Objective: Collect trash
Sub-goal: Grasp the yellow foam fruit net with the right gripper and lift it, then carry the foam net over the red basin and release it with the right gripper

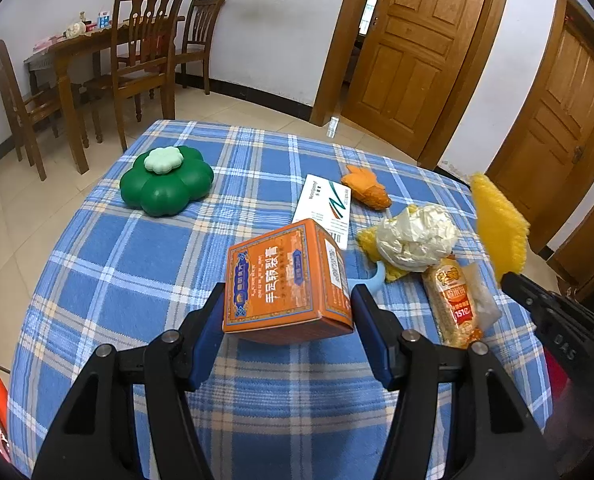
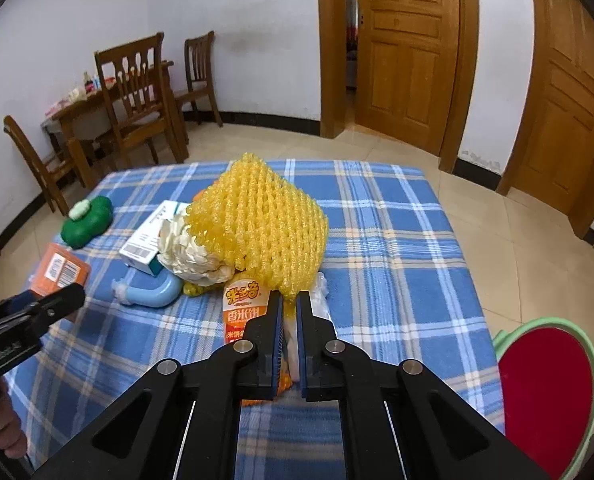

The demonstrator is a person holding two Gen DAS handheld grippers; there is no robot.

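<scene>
My left gripper is shut on an orange box and holds it tilted above the blue plaid tablecloth. My right gripper is shut on a yellow foam fruit net, lifted above the table; the net also shows in the left wrist view. On the cloth lie a crumpled white paper ball, a rice-cracker wrapper, a white carton, an orange scrap and a light blue curved tube.
A green flower-shaped container with a pale lid stands at the table's far left. A red and green bin sits at the right, below the table edge. Wooden chairs, a dining table and doors stand behind.
</scene>
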